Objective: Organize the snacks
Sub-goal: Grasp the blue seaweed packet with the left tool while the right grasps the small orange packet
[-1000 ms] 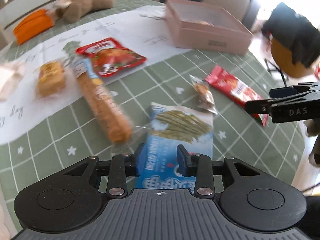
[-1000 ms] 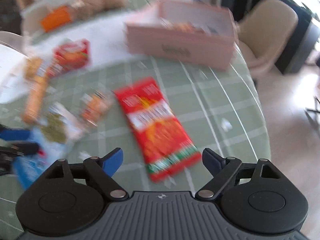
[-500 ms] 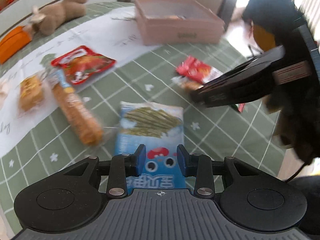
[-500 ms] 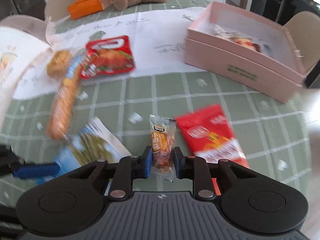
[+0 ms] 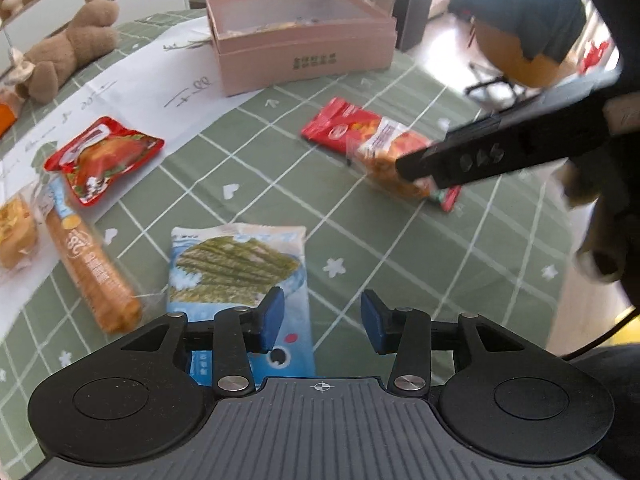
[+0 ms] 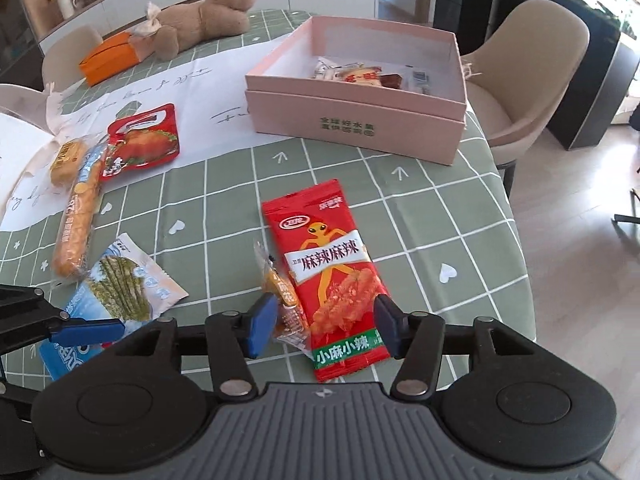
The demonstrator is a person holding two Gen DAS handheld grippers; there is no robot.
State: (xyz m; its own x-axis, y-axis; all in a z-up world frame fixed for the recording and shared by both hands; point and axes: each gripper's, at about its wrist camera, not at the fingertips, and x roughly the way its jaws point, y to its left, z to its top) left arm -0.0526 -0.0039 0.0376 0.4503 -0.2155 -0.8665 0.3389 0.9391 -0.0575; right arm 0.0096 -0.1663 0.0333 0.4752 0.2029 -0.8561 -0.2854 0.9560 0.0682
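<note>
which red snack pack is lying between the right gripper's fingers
The long red spicy-strip pack, beside the small orange snack. The other red pouch, with the roast chicken picture, lies far off by the white paper.

Both cameras sit just behind their fingers, looking forward and down across the worktop [image 5: 360,216] from close above it. The left wrist view faces the pink box [image 5: 304,52] from the near edge; the right wrist view stands a little to its right, higher. Both share the box, the blue seaweed packet [image 5: 236,268] and the red packet [image 6: 332,264].
</note>
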